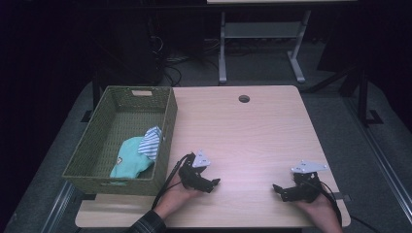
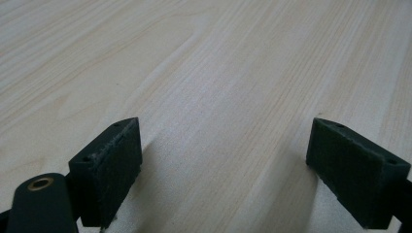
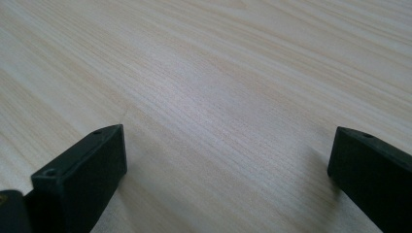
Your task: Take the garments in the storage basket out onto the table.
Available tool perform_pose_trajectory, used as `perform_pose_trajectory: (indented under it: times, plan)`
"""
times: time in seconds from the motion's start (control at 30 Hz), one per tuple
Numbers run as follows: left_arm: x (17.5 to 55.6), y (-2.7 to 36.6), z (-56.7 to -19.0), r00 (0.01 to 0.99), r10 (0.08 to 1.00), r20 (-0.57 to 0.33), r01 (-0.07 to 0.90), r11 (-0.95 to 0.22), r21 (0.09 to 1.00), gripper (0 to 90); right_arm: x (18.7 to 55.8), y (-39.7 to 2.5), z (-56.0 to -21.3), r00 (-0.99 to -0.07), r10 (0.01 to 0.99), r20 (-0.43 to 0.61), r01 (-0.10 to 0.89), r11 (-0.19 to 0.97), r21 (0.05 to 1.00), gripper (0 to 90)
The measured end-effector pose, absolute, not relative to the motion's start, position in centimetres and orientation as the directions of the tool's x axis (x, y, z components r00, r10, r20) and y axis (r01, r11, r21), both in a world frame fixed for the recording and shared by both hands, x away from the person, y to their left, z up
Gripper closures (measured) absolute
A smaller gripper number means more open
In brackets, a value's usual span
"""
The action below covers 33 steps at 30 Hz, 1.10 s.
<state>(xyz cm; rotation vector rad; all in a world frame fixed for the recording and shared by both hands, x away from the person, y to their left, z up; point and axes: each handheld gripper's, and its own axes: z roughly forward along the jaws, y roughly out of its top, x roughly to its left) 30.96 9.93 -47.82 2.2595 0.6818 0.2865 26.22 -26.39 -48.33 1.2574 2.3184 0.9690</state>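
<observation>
Lower centre, your left gripper (image 1: 215,183) sits on the table (image 1: 252,131), jaws wide, nothing between them. Lower right, your right gripper (image 1: 278,189) is the same. Farther, at left, the basket (image 1: 167,121) holds the clothes (image 1: 133,160).

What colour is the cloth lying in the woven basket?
Mostly teal cloth, with a blue-and-white striped part at its upper right; the high view shows it best, inside the olive-green basket.

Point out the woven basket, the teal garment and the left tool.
woven basket (image 1: 167,116), high view, on its right wall.
teal garment (image 1: 129,162), high view, mid-fabric inside the basket.
left tool (image 1: 215,183), high view, between its open tips.
</observation>
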Motion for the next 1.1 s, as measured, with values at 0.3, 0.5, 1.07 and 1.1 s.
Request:
perform_pose_trajectory:
  times: [0.3,0.5,1.07,1.1]
  plan:
    - [30.9,9.9,-47.8,0.828,0.561,-0.002,0.392,-0.576,0.717,12.0,26.2,-26.4,-48.3,-0.555,0.831,0.032,0.606,0.378,0.699,0.1]
    - [30.8,10.0,-47.6,0.832,0.555,0.001,0.395,-0.594,0.701,12.0,26.2,-26.4,-48.3,-0.556,0.830,0.033,0.606,0.379,0.699,0.1]
    - [31.3,10.9,-46.6,0.818,0.574,-0.036,0.442,-0.587,0.678,12.6,26.2,-26.4,-48.3,-0.567,0.823,0.033,0.600,0.386,0.701,0.1]
    - [31.3,10.9,-46.6,0.819,0.573,-0.038,0.442,-0.586,0.679,12.6,26.2,-26.4,-48.3,-0.567,0.823,0.033,0.600,0.386,0.701,0.1]
